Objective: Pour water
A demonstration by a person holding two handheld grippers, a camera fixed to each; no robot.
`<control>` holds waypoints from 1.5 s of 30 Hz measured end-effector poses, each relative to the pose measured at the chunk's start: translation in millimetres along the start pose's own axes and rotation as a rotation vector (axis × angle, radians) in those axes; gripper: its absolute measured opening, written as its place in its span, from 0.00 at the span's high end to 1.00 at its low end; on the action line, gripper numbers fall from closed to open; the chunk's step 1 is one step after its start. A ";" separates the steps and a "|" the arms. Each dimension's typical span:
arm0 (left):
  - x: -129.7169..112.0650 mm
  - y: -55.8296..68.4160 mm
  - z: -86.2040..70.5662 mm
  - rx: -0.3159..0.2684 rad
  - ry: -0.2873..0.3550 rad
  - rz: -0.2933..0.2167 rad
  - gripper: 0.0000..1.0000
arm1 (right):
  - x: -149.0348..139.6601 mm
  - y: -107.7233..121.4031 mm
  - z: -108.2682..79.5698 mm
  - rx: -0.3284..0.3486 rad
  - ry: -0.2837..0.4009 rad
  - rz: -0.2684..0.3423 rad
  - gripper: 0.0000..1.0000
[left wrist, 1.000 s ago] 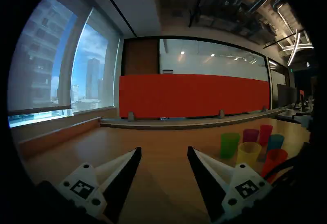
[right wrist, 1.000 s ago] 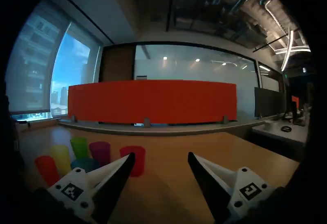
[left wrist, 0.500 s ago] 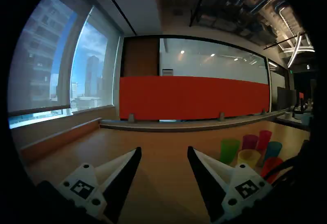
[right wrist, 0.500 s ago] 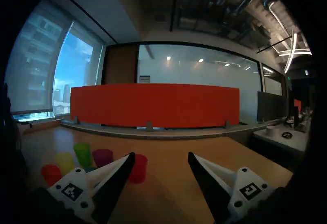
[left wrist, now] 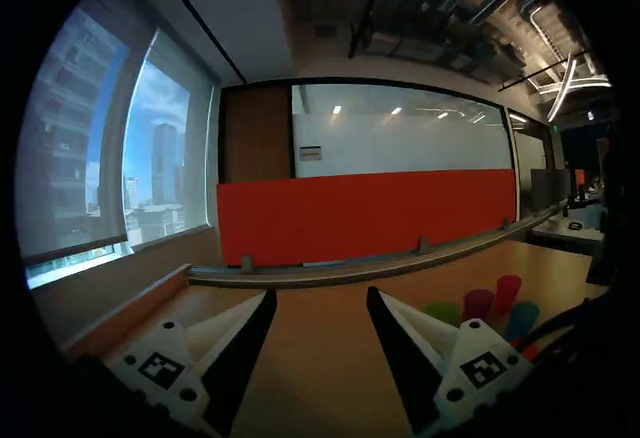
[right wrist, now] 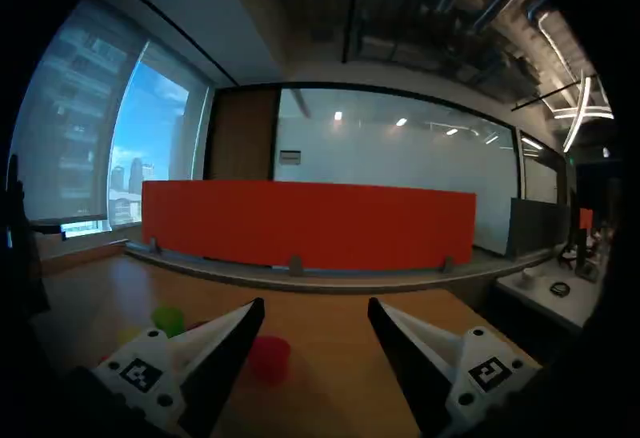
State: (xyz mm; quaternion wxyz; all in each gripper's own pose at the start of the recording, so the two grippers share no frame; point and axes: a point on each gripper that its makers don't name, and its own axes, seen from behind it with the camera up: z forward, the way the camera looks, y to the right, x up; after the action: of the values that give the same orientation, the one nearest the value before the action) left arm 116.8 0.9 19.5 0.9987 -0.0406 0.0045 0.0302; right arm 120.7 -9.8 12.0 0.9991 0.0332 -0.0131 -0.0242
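Note:
Several coloured plastic cups stand grouped on the wooden table. In the left gripper view, a green cup point(left wrist: 442, 312), a magenta cup point(left wrist: 478, 303), a red cup point(left wrist: 507, 292) and a blue cup point(left wrist: 522, 319) peek out behind the right finger. My left gripper point(left wrist: 320, 304) is open and holds nothing. In the right gripper view, a red cup point(right wrist: 269, 357) sits low between the fingers and a green cup point(right wrist: 168, 318) stands to its left. My right gripper point(right wrist: 314, 312) is open and holds nothing. The cups lie ahead of and below both grippers, partly hidden by the fingers.
The wooden table point(left wrist: 320, 358) runs back to a grey rail with an orange-red partition point(left wrist: 360, 214) behind it. Large windows point(left wrist: 152, 174) line the left side. Another desk point(right wrist: 552, 290) with small items stands at the right.
Both cameras have tilted upward over the last second. The cups have slid lower in both views and are more hidden by the fingers. Both grippers stayed open.

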 end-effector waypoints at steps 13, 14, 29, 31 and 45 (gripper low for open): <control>49.7 13.4 12.9 -0.088 -0.020 -0.029 0.18 | 46.9 -7.5 4.9 0.055 -0.018 0.042 0.00; 51.5 14.1 13.2 -0.093 -0.020 -0.035 0.18 | 47.6 -8.0 4.8 0.059 -0.020 0.047 0.00; 61.1 33.4 16.2 -0.237 -0.025 -0.069 0.17 | 47.6 -30.2 -3.8 0.225 -0.045 0.045 0.00; 63.2 39.2 15.2 -0.275 -0.022 -0.069 0.17 | 50.4 -37.0 -6.0 0.265 -0.044 0.045 0.00; 81.9 79.3 -8.6 -0.522 -0.003 -0.096 0.17 | 72.3 -94.8 -31.3 0.544 -0.034 0.015 0.00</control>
State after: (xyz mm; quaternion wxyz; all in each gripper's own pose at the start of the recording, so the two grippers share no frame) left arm 193.7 84.0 3.5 0.9547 -0.2969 -0.0068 -0.0173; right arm 189.3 -105.9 -23.8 0.9532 0.3000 -0.0363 -0.0127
